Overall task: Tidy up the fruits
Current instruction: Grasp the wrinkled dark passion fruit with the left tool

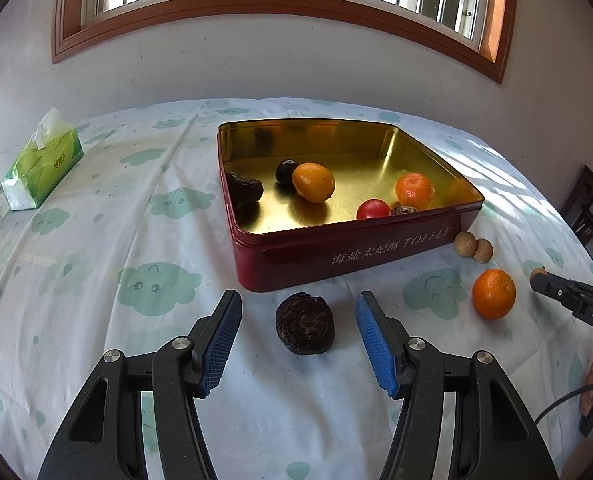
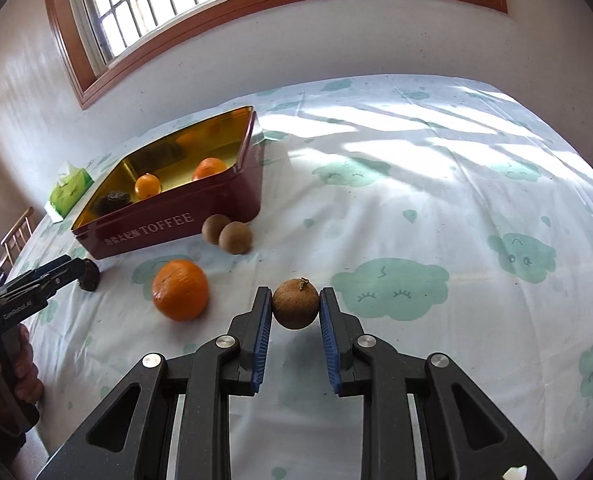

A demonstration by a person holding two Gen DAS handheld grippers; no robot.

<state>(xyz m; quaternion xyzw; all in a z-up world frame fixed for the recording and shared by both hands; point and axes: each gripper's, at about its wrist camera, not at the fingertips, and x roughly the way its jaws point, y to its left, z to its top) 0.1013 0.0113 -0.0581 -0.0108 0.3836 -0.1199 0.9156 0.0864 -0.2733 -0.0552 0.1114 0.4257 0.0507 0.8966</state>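
Brown fruit [image 2: 295, 304] clamped btwn right claw [image 2: 295, 307] pads, orange [image 2: 180, 290] left

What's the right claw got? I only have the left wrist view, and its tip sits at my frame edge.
Observer: The right claw is shut on a small round brown fruit.
Operator: Is the grip centred?
Observer: Yes. The blue pads press its two opposite sides at about the widest part.
Operator: Which way is the fruit turned?
Observer: Its stem stub is on top, towards the far side.
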